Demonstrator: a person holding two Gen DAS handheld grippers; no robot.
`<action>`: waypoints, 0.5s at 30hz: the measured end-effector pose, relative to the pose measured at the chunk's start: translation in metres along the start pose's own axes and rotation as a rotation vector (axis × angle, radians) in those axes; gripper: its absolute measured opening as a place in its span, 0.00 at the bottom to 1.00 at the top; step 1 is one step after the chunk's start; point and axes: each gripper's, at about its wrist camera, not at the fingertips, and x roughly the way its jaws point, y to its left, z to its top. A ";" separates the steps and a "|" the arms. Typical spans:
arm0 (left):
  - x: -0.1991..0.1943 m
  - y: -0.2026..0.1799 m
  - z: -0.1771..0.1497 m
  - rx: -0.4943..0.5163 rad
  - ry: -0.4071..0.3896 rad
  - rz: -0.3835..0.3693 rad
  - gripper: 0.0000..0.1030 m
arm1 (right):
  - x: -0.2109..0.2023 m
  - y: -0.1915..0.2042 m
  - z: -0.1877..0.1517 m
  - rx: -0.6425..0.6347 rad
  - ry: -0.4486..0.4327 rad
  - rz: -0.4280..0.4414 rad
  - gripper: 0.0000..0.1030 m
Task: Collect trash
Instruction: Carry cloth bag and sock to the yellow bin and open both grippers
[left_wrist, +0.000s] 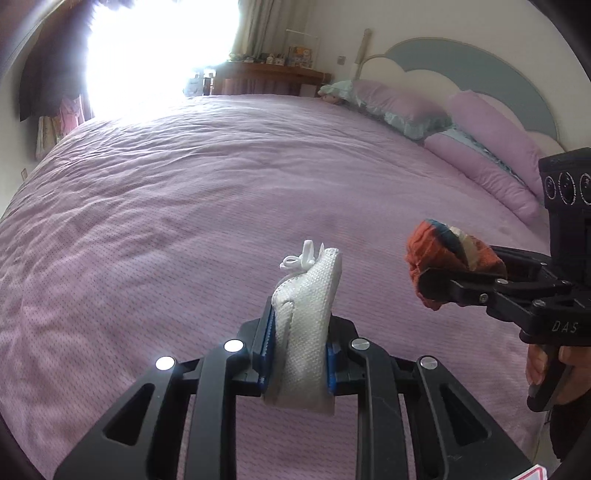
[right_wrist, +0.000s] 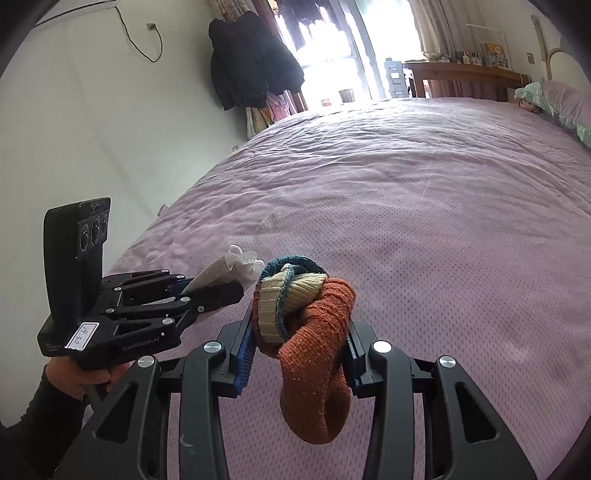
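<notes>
My left gripper is shut on a white woven face mask, folded and standing up between the blue pads, its ear loops sticking out at the top. My right gripper is shut on a balled-up knitted sock, orange with a cream and teal cuff, part of it hanging below the jaws. Both are held above the purple bedspread. In the left wrist view the right gripper with the sock is at the right. In the right wrist view the left gripper with the mask is at the left.
Purple and pale blue pillows lie against a cloud-shaped headboard at the right. A wooden desk with small items stands past the bed by a bright window. Dark coats hang on the left wall. A hand holds the left gripper.
</notes>
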 end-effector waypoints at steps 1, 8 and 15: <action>-0.006 -0.011 -0.006 -0.002 -0.002 -0.022 0.21 | -0.009 0.001 -0.007 0.006 -0.005 0.006 0.38; -0.036 -0.099 -0.047 0.070 -0.005 -0.123 0.22 | -0.090 0.002 -0.073 0.067 -0.056 -0.032 0.38; -0.049 -0.190 -0.091 0.136 0.013 -0.259 0.22 | -0.180 -0.017 -0.153 0.163 -0.122 -0.131 0.38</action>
